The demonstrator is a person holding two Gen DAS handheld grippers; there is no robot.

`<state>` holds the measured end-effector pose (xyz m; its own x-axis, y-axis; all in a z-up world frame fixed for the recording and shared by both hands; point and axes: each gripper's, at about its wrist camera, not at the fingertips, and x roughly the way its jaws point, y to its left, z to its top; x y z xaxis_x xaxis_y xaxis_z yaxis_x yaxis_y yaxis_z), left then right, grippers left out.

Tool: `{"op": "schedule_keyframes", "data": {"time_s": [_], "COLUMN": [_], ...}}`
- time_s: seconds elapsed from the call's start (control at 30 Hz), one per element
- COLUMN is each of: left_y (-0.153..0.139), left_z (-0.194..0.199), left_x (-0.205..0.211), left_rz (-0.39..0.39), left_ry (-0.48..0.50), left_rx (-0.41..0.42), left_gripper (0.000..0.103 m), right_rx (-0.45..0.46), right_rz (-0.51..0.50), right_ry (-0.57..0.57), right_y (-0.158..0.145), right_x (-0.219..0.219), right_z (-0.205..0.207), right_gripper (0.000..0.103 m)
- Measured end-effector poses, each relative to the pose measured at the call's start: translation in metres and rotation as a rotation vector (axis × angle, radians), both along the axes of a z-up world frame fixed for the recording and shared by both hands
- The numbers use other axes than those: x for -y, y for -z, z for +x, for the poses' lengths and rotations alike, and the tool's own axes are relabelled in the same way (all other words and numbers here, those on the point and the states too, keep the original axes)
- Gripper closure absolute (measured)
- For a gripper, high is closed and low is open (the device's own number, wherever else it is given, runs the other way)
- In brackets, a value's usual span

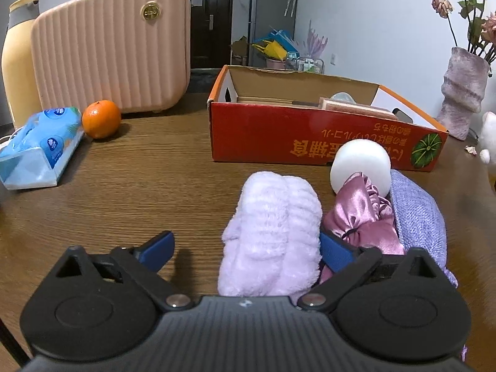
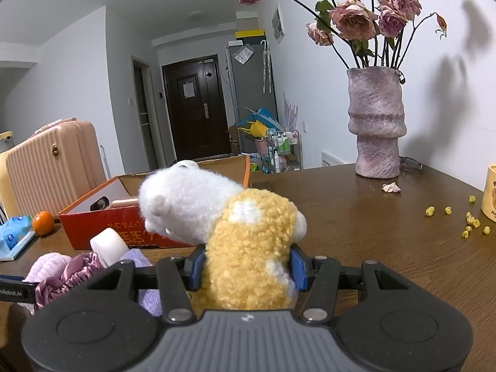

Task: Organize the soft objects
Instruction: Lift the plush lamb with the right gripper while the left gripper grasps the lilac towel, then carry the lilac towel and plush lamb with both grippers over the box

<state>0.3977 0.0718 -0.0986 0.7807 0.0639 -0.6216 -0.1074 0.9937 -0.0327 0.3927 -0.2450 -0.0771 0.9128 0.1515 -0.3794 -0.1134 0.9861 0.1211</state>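
My left gripper [image 1: 245,248] is open around a fluffy lilac towel [image 1: 272,232] lying on the wooden table. Its right finger sits between the towel and a pink satin scrunchie [image 1: 362,217]; its left finger stands clear of the towel. A white foam ball [image 1: 361,164] and a purple woven cloth [image 1: 418,214] lie beside them. The red cardboard box [image 1: 310,133] stands open behind. My right gripper [image 2: 246,271] is shut on a white and yellow plush toy [image 2: 241,232], held above the table near the box [image 2: 124,226].
A pink suitcase [image 1: 111,49], an orange [image 1: 101,119], a blue tissue pack [image 1: 40,145] and a yellow bottle [image 1: 18,62] stand at the left. A purple vase [image 2: 376,124] with dried roses, a cream cup [image 2: 489,195] and yellow petals [image 2: 468,223] are at the right.
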Motion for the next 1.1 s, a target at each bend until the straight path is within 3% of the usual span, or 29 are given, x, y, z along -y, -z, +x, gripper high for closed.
{"op": "schedule_keyframes", "data": {"time_s": [0.17,0.27,1.1], "left_y": [0.0,0.0,-0.034], "left_z": [-0.001,0.0,-0.022], "left_x": [0.001,0.001,-0.014], "left_rz": [-0.006,-0.014,-0.027], "left_ry": [0.015,0.022,-0.11], "left_rx": [0.001,-0.004,0.206], "left_gripper": [0.046,0.052,0.056], "right_rx": [0.007,0.013,0.089], "right_rz": [-0.017,-0.031,-0.042], "right_ry": [0.005,0.008,0.031], "right_y": [0.0,0.0,-0.004], "right_x": [-0.002,-0.004,-0.016], "right_z": [-0.001,-0.001,-0.008], "right_gripper": [0.051,0.051,0.051]}}
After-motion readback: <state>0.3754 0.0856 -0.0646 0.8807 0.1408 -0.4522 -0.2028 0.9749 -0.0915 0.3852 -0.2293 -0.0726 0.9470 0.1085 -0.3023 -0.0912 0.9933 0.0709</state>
